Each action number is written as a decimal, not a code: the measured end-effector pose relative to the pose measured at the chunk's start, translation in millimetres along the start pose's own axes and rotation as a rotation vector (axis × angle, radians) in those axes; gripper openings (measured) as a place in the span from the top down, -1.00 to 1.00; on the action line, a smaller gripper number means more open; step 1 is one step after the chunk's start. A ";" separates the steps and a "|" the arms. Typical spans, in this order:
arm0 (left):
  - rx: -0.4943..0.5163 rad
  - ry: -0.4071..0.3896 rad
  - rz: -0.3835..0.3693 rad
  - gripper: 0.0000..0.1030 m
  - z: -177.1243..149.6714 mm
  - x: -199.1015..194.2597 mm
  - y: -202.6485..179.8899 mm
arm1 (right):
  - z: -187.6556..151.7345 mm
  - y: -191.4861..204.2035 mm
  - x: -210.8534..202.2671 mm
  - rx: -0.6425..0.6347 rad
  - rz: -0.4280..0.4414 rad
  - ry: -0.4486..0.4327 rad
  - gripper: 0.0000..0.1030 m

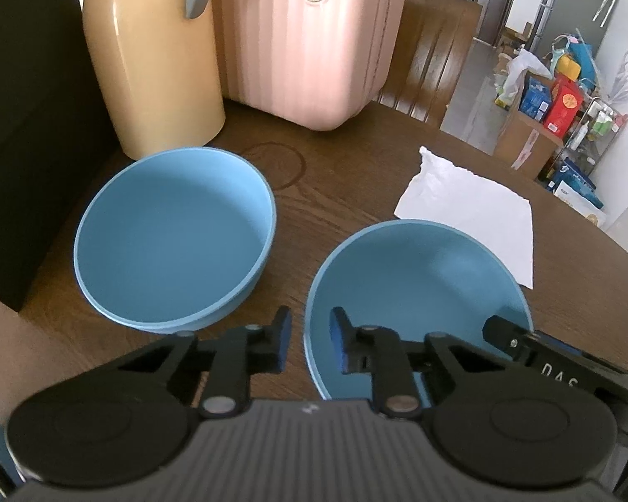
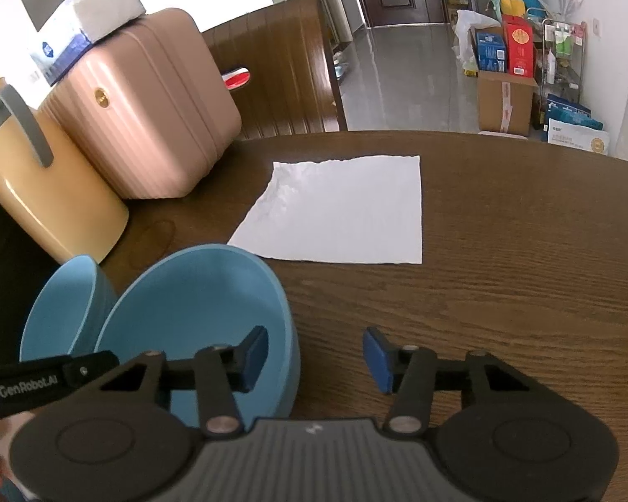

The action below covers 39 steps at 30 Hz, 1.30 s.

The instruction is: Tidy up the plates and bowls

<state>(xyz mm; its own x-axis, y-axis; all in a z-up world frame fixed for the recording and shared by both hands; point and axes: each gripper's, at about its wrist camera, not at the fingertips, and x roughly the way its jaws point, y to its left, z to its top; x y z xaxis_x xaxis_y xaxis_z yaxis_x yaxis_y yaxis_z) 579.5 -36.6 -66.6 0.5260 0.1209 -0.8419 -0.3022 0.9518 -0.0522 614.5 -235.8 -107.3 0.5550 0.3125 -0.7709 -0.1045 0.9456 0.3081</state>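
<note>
Two empty blue bowls stand side by side on the brown wooden table point(image 1: 347, 175). In the left wrist view one bowl point(image 1: 171, 242) is at the left and the nearer bowl point(image 1: 418, 284) is at the right. My left gripper point(image 1: 310, 341) straddles the nearer bowl's left rim, one pad outside and one inside. A narrow gap shows on each side, so it is open. In the right wrist view my right gripper point(image 2: 316, 357) straddles the right rim of that same bowl point(image 2: 201, 305), jaws wide and not touching. The other bowl point(image 2: 58, 309) sits behind it at the left.
A yellow jug point(image 1: 146, 62) and a pink ribbed case point(image 1: 310, 42) stand at the back of the table. A white paper napkin point(image 1: 473, 209) lies flat beyond the nearer bowl. A dark box point(image 1: 21, 125) blocks the left side. The round table edge curves along the right.
</note>
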 end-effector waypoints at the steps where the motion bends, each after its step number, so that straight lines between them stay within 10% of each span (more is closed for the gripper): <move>1: 0.003 -0.001 -0.004 0.67 -0.2 -0.1 -0.4 | 0.0 -0.4 0.3 0.002 0.003 0.001 0.25; 11: 0.027 -0.022 0.000 0.81 -1.8 0.0 -5.1 | -2.3 0.7 2.7 0.009 0.059 0.001 0.80; 39: 0.064 -0.062 -0.006 0.81 -5.3 -23.5 -0.8 | -11.1 12.4 -18.2 0.021 0.055 -0.050 0.83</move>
<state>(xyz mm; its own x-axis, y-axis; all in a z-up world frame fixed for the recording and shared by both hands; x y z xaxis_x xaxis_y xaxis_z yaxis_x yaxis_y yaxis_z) 563.1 -41.6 -49.6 0.5766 0.1301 -0.8066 -0.2482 0.9685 -0.0213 594.0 -228.7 -95.6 0.5893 0.3586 -0.7240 -0.1188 0.9248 0.3614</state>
